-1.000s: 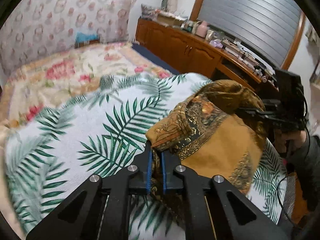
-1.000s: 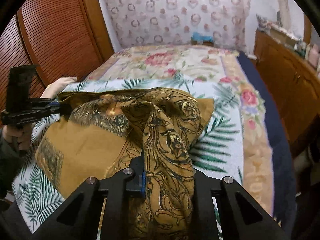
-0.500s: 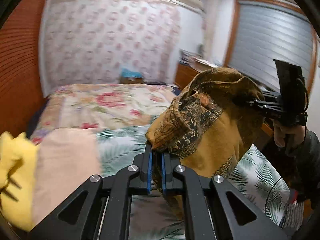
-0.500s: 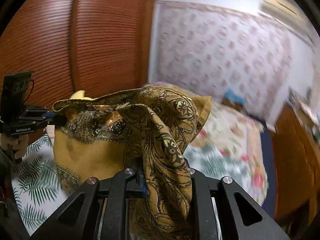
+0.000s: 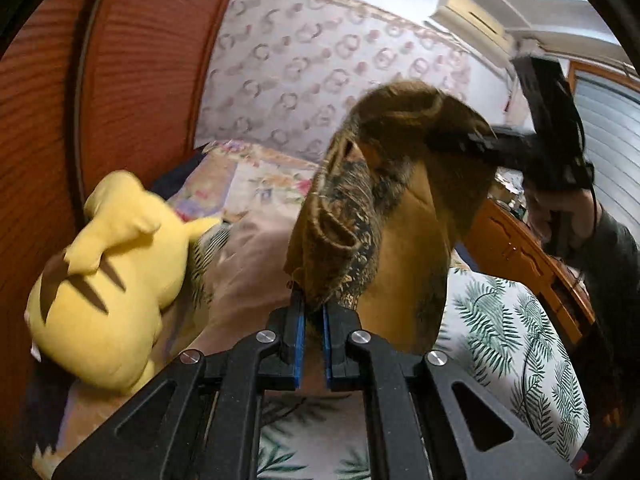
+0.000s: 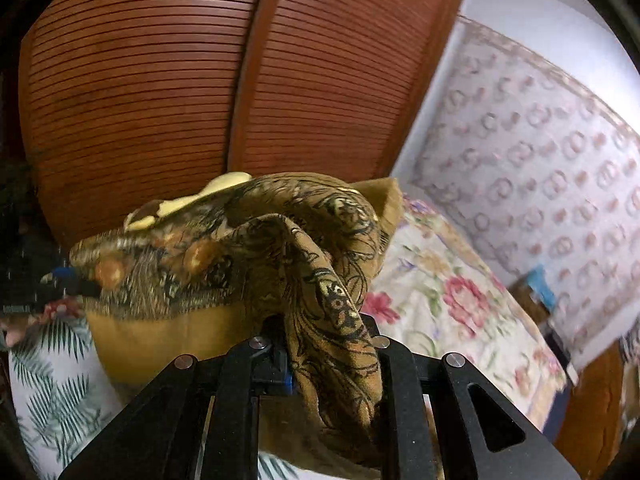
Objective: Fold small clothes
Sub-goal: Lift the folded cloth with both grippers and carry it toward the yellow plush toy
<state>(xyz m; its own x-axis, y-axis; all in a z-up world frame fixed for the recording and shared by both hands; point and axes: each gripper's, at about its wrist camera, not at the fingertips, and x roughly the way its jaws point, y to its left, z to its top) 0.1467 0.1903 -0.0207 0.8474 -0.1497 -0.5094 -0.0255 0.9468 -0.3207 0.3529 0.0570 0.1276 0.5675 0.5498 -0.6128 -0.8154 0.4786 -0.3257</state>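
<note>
You had the brown patterned garment (image 5: pixel 404 216) up in the air btwn both grippers, over the palm-print sheet (image 5: pixel 516 332) on the bed. Left gripper (image 5: pixel 311 312): fingers nearly closed, blue pads pinching one bunched edge of the cloth. Right gripper (image 6: pixel 332 356): fingers also closed down on a thick fold, which draped over them and hid most of the pads; only a bit of blue showed. In the left wrist view your right hand (image 5: pixel 568 216) gripped its handle at upper right, w/ the cloth stretched across to it. Cloth sagged in the middle, plain mustard side facing the left cam. Yellow plush toy (image 5: pixel 108 272) lay left of it, by the wooden slatted door (image 6: pixel 160 80). Both views motion-blurred.
</note>
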